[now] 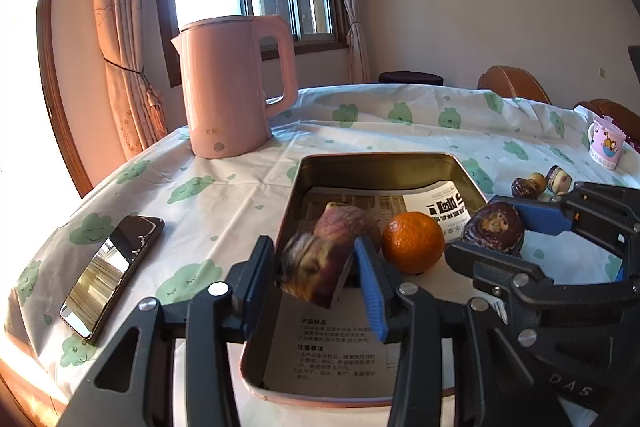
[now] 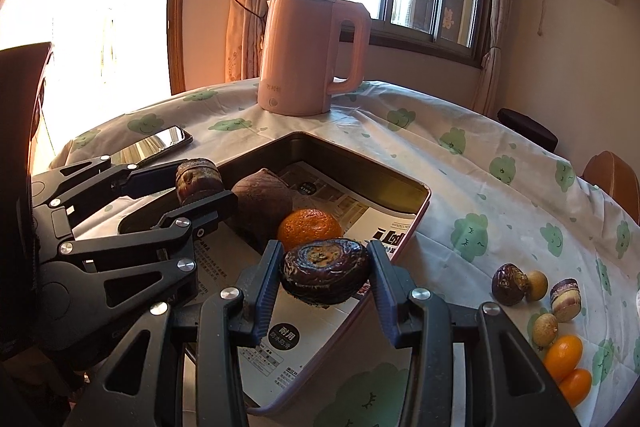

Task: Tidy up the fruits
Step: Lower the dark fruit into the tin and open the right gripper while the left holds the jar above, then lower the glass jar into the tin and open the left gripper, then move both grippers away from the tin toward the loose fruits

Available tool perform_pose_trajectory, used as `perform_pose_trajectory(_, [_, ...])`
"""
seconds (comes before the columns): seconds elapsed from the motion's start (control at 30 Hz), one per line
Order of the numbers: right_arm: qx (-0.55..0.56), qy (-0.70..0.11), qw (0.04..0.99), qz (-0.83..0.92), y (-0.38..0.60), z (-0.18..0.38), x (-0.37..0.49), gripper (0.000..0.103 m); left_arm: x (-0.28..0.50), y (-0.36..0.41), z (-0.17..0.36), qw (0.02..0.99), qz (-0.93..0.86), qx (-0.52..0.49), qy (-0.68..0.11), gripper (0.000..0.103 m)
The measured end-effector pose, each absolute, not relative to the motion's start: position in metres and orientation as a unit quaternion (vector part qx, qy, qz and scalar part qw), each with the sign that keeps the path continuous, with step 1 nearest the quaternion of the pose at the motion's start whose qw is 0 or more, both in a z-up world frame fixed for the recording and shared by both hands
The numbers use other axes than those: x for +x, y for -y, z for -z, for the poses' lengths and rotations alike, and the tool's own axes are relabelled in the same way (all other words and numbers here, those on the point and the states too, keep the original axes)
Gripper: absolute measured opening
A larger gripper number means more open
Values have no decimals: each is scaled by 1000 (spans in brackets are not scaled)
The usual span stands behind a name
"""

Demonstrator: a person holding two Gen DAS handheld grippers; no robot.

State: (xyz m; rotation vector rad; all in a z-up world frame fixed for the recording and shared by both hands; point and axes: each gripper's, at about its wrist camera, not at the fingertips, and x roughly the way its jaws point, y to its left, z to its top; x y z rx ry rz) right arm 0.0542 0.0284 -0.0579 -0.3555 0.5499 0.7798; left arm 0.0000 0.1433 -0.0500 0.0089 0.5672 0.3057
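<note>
Left gripper (image 1: pixel 316 267): jaws closed on a dark, wrinkled purple fruit piece (image 1: pixel 314 269), both pads pressing its sides. The piece hangs above the near left part of the metal tray (image 1: pixel 298 179), clear of the tray floor.

Right gripper (image 2: pixel 324 277): jaws likewise closed on a second wrinkled purple fruit (image 2: pixel 325 275), its cut, yellowish centre facing up. This one is held over the tray's near right edge – beside the orange.

Tray contents: a printed paper sheet (image 1: pixel 340 351) lines the floor. On it rest one orange (image 1: pixel 413 242) and one large purple fruit (image 1: pixel 348 223), the two just beside each other and between the two grippers.

Table surface, right of the tray: loose fruit on the white cloth with green cloud figures (image 2: pixel 472 163) – a dark purple piece (image 2: pixel 508 283), a cut purple piece (image 2: pixel 565 299), two small tan round fruits (image 2: pixel 545 329) and two small orange oval fruits (image 2: pixel 563 351). All lie well apart from the tray.

Left of the tray: a phone (image 1: pixel 114 267), lying flat. Behind the tray: a pink kettle (image 1: pixel 230 87), upright, near the window. A patterned cup (image 1: pixel 607 143) stands at the far right edge.
</note>
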Motion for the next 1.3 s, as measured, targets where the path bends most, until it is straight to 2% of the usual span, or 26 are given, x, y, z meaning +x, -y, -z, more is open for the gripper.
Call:
perform_pose_trajectory(0.13, [-165, -266, 874, -372, -27, 58, 57, 49, -1, -145, 50, 948, -154, 0, -279, 49])
perform_pose_trajectory(0.27, [-157, -262, 877, -371, -23, 56, 57, 53, -4, -146, 47, 948, -163, -5, -274, 61])
perform_pose_trajectory(0.43, [-145, -250, 887, -360, -15, 52, 55, 67, -12, -150, 42, 950, -170, -14, -262, 77])
perform_pose_trajectory(0.5, [-143, -244, 891, -355, -12, 50, 54, 68, -14, -149, 39, 952, -170, -16, -256, 83])
perform_pose_trajectory(0.63, [-139, -235, 897, -347, -5, 48, 53, 69, -14, -142, 35, 954, -165, -14, -250, 86])
perform_pose_trajectory(0.7, [-139, -230, 902, -339, 3, 45, 53, 69, -16, -136, 32, 956, -161, -12, -244, 94])
perform_pose_trajectory(0.97, [-134, -224, 928, -267, 80, 30, 67, 70, -10, -92, 16, 967, -123, 7, -221, 98])
perform_pose_trajectory(1.3, [-115, -269, 940, -176, 174, 40, 98, 70, 20, -20, 20, 968, -48, 42, -241, 98])
